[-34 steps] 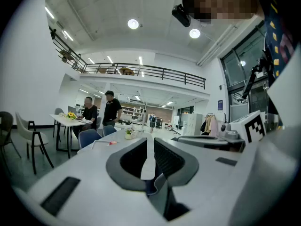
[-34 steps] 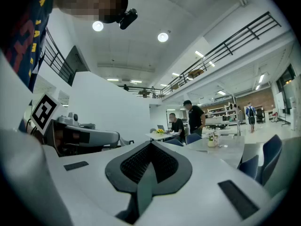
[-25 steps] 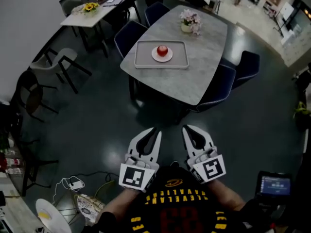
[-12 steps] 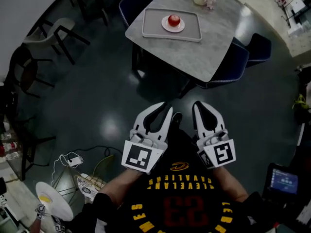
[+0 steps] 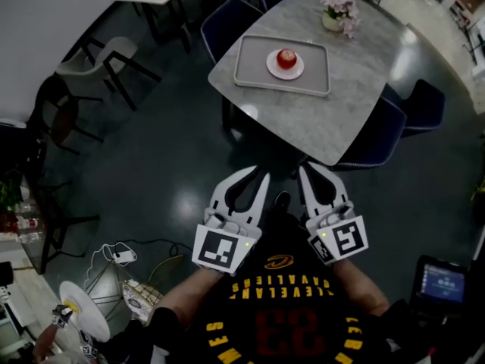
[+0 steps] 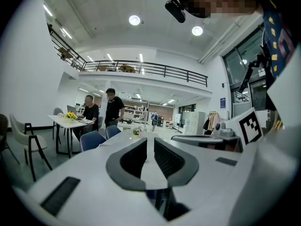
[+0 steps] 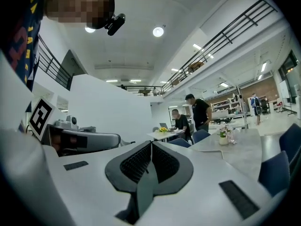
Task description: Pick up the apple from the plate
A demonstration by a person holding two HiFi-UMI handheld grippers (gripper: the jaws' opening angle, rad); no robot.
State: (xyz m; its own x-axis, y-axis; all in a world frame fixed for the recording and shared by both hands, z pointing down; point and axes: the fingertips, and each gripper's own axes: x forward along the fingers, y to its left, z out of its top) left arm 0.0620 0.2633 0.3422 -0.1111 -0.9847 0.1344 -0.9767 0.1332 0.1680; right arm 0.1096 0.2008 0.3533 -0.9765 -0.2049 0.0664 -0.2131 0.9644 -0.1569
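Observation:
A red apple [image 5: 286,58] sits on a small white plate [image 5: 272,67] in a grey tray [image 5: 250,70] on the marble table [image 5: 318,120], at the top of the head view. Both grippers are held low in front of the person, well short of the table and pointing toward it. My left gripper [image 5: 259,174] has a narrow gap between its jaws with nothing in it, as the left gripper view [image 6: 150,142] shows too. My right gripper [image 5: 307,168] has its tips together and holds nothing [image 7: 151,144]. Neither gripper view shows the apple.
A flower vase [image 5: 337,14] stands at the table's far end. Dark blue chairs [image 5: 231,17] [image 5: 420,105] ring the table, and a grey chair [image 5: 98,55] stands to the left. A cable [image 5: 121,255] lies on the dark floor. Two people [image 6: 113,107] are at a far table.
The table, tray and apple have slid lower and nearer in the head view as the person walks forward. Both grippers have moved on toward the table, their jaws unchanged.

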